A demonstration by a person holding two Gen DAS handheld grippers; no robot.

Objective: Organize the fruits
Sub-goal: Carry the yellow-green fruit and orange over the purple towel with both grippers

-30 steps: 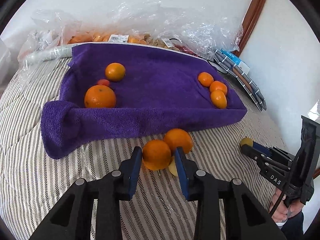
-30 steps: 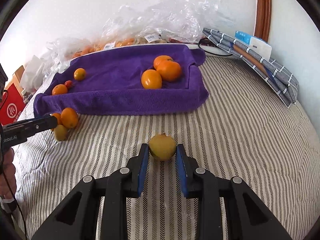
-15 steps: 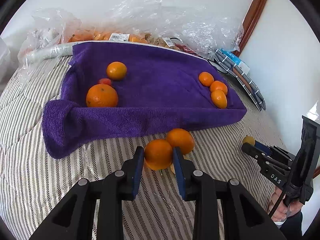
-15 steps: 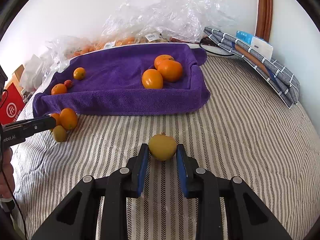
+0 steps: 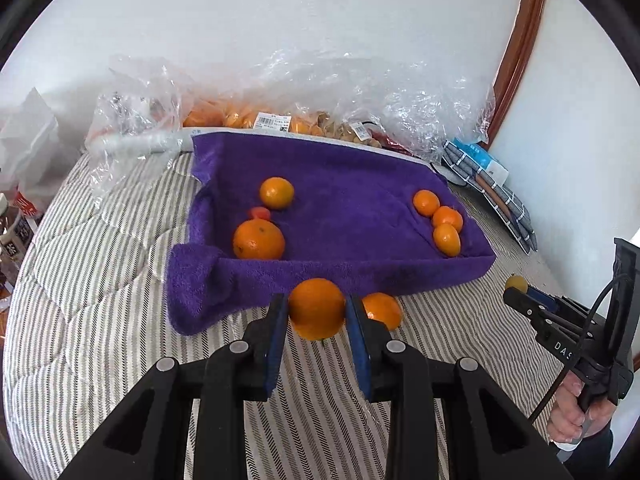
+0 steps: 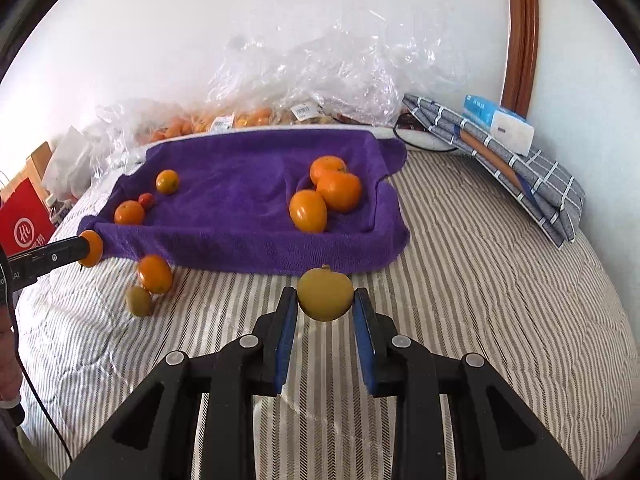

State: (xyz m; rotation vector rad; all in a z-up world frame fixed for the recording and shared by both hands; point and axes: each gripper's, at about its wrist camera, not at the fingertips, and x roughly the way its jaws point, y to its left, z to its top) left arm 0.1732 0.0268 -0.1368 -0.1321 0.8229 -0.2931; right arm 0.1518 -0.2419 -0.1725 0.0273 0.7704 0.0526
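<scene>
My left gripper (image 5: pixel 317 312) is shut on an orange (image 5: pixel 317 309) and holds it above the striped bed, just before the purple towel tray (image 5: pixel 352 276). My right gripper (image 6: pixel 325 300) is shut on a yellow-green fruit (image 6: pixel 325 295), lifted near the tray's front edge (image 6: pixel 280 256). In the tray, two oranges (image 5: pixel 259 239) and a small red fruit (image 5: pixel 260 213) lie at the left, three small oranges (image 5: pixel 446 222) at the right. A second orange (image 5: pixel 382 310) and a small yellowish fruit (image 6: pixel 139 300) lie on the bed.
Clear plastic bags of fruit (image 5: pixel 280 120) lie behind the tray against the wall. A folded checked cloth with a white box (image 6: pixel 512 148) lies at the right. A red bag (image 6: pixel 24 224) stands at the left. The striped bedcover (image 6: pixel 480 300) spreads around the tray.
Both grippers have lifted their fruits off the bed and moved toward the tray. The left one closed on the orange and raised it away from its two neighbours.
</scene>
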